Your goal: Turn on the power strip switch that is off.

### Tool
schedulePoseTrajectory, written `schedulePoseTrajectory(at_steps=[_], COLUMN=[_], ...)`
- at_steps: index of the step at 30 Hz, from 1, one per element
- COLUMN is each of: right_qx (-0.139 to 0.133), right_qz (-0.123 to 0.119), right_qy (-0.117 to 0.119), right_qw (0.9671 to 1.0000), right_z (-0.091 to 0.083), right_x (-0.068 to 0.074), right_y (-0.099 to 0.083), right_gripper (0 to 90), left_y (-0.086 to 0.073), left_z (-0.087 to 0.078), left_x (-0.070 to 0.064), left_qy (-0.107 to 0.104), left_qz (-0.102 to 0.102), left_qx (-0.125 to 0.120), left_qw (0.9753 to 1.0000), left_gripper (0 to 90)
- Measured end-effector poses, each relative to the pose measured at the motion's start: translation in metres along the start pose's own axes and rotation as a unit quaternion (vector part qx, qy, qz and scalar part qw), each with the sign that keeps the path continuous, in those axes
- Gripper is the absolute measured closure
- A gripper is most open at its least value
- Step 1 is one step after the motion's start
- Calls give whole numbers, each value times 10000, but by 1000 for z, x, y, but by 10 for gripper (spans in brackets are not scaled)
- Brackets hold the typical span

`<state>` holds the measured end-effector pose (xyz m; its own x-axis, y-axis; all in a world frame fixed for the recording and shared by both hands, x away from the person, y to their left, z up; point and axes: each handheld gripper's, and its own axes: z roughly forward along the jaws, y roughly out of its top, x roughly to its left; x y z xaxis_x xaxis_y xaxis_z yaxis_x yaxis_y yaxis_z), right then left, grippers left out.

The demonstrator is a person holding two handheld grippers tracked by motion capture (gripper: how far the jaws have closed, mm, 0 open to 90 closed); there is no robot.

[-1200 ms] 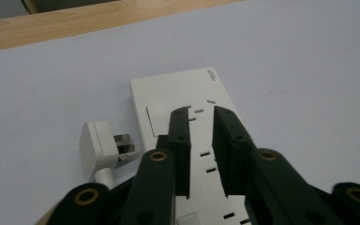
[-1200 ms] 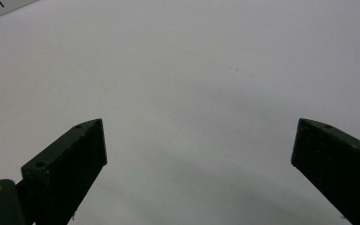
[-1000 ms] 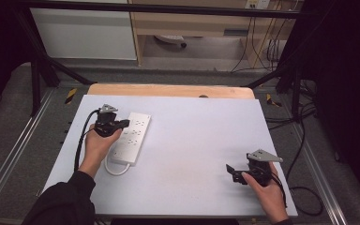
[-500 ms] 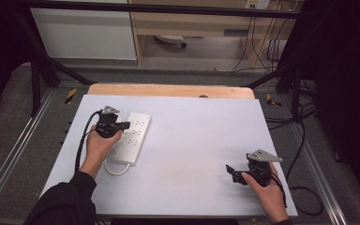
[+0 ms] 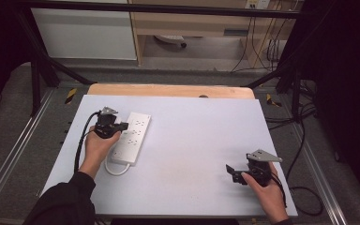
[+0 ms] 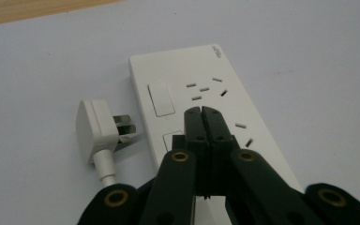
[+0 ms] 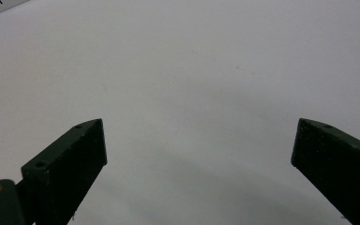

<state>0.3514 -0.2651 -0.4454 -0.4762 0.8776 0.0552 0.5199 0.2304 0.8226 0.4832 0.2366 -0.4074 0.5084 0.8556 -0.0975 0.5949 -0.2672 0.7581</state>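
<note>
left gripper view shows our left gripper [image 6: 201, 112], jaws pressed together, over the white plastic power strip [image 6: 206, 93] near the worktop's left edge; our right gripper [image 7: 199, 140] gapes wide.

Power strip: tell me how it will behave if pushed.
The power strip lies flat and long, so it would probably slide, not tip. Its stiff-looking cord and loose plug may drag behind. The smooth table likely offers little grip.

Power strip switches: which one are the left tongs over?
The near switch, partly hidden behind the shut left tongs. The far switch on the power strip lies fully exposed beyond their tips.
</note>
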Motion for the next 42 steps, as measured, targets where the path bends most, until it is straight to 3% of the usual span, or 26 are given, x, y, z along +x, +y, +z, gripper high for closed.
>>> schedulePoseTrajectory(at_steps=[42], right_qx=[15], right_qz=[-29], right_qy=[12], right_qw=[10000], right_z=[1], right_x=[1], right_y=[0], right_gripper=[39], left_y=[-13], left_z=[10], left_x=[1], left_qy=[178], left_qz=[128], left_qx=[4], left_qw=[9998], left_gripper=[900])
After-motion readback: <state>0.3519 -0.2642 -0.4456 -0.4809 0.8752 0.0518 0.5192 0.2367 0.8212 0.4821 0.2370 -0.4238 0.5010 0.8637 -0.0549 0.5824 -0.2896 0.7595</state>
